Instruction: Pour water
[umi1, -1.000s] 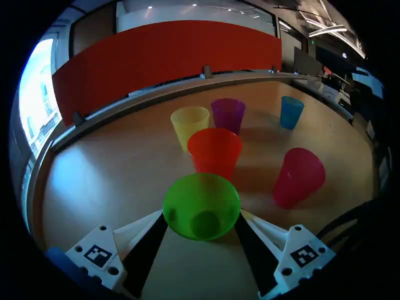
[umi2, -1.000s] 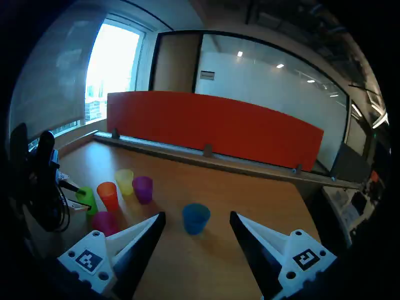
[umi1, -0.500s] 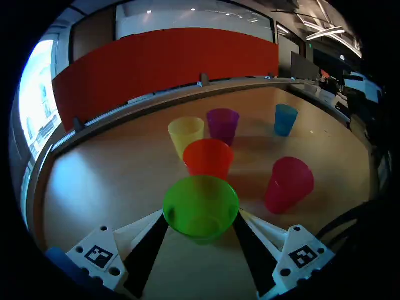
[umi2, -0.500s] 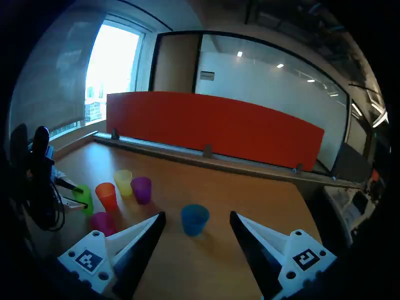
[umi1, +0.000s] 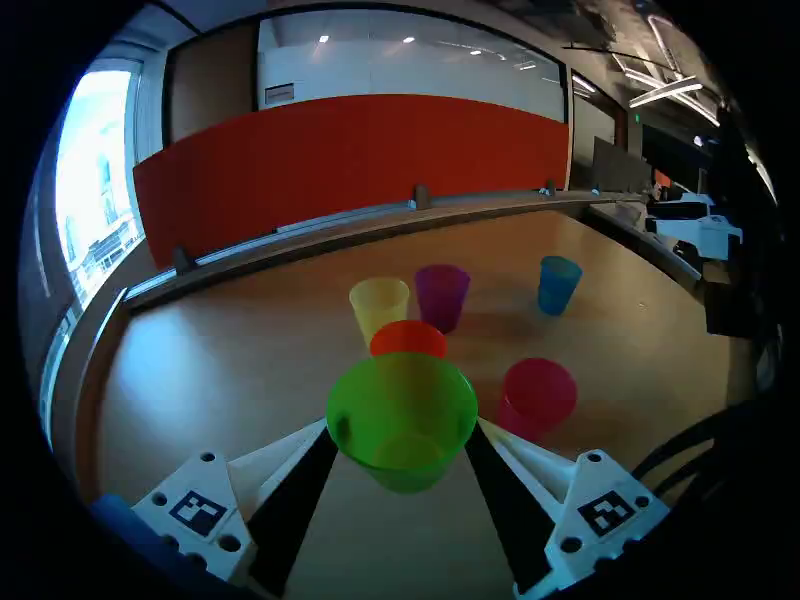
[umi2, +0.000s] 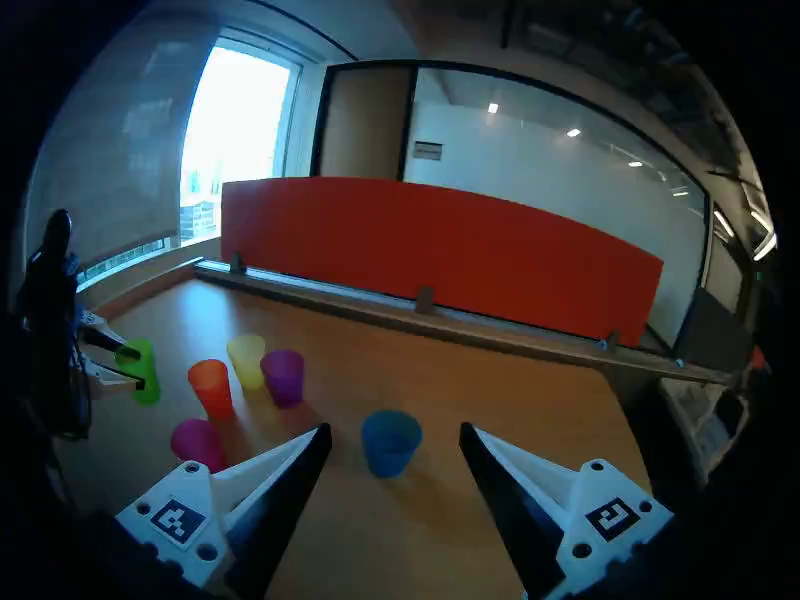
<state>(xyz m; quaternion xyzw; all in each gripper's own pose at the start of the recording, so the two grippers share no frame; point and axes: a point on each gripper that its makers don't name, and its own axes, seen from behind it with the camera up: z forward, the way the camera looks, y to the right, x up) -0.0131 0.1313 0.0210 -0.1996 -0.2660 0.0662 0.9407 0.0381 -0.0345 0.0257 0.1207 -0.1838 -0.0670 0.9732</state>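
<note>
My left gripper (umi1: 402, 455) is shut on a translucent green cup (umi1: 402, 418), held upright above the wooden table (umi1: 220, 360). Beyond it stand an orange cup (umi1: 407, 339), a yellow cup (umi1: 379, 305), a purple cup (umi1: 442, 295), a pink cup (umi1: 537, 396) and a blue cup (umi1: 558, 284). In the right gripper view the green cup (umi2: 138, 368) hangs in the left gripper (umi2: 112, 362) at far left, above the table. My right gripper (umi2: 392, 470) stands open, with the blue cup (umi2: 390, 441) just ahead between its fingers, untouched.
A red divider panel (umi1: 350, 160) runs along the table's far edge. The orange cup (umi2: 210, 386), yellow cup (umi2: 246, 360), purple cup (umi2: 284, 376) and pink cup (umi2: 196, 442) cluster at the left. A window (umi2: 225, 140) lights the far left. Desks with equipment (umi1: 690, 215) lie off to the right.
The left gripper has lifted the green cup higher off the table and drawn back; the other cups look smaller and lower. The right gripper has barely moved.
</note>
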